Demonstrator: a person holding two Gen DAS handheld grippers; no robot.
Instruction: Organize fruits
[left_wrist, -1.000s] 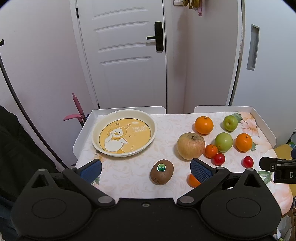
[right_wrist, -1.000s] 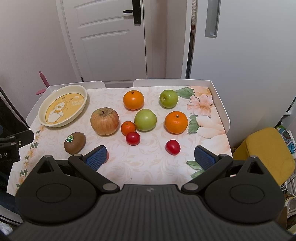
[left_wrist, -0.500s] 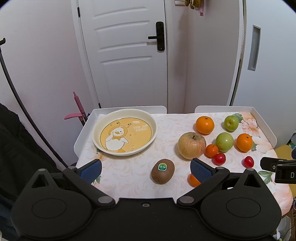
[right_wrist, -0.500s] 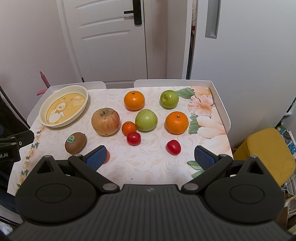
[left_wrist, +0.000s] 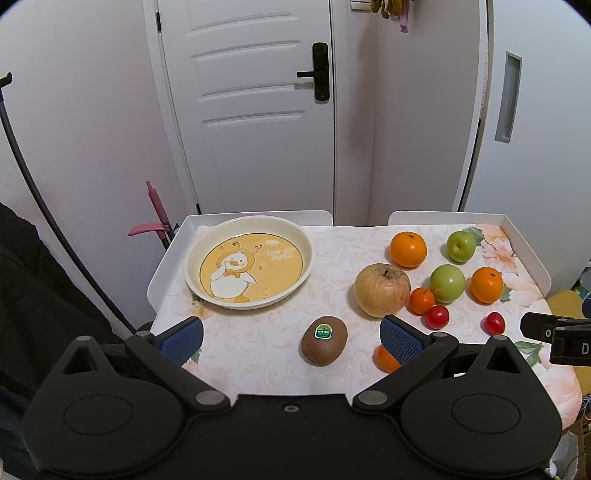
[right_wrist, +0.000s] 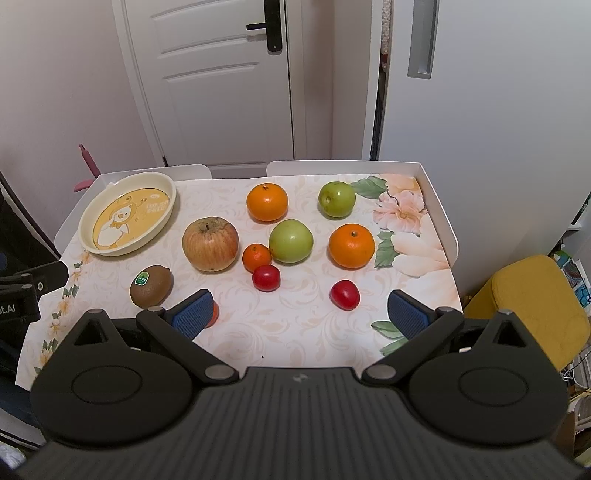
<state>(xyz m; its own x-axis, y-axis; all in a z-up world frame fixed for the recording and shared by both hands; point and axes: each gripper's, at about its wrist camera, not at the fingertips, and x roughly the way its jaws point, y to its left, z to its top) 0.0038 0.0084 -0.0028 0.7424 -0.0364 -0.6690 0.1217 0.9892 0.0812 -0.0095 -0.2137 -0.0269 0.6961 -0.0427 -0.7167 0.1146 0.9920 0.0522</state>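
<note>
Both grippers are wide open w/ nothing in them. Left gripper (left_wrist: 291, 338) sits low center in the left wrist view, above the near edge of the surface (left_wrist: 258, 354), and the kiwi (left_wrist: 324, 340) w/ its green sticker lies between its blue pads, not touching either. Right gripper (right_wrist: 299, 314) is low center in the right wrist view; a cherry tomato (right_wrist: 345, 294) lies just above the gap, nearer the right pad.

Rest of the fruit, right wrist view: big apple (right_wrist: 210, 243) center-left, a small mandarin (right_wrist: 256, 257) just right of it, touching or nearly touching the green apple (right_wrist: 291, 240). Second cherry tomato (right_wrist: 266, 277) right below the mandarin. One orange (right_wrist: 267, 202) upper center, another orange (right_wrist: 351, 245) to the right, second green apple (right_wrist: 337, 199) upper right. One more small orange fruit (right_wrist: 212, 314) is mostly hidden behind the right gripper's left pad.

Duck plate (right_wrist: 92, 218) is at upper left, nothing on it, well apart from the fruit cluster. White door (right_wrist: 221, 92) in the bg.
</note>
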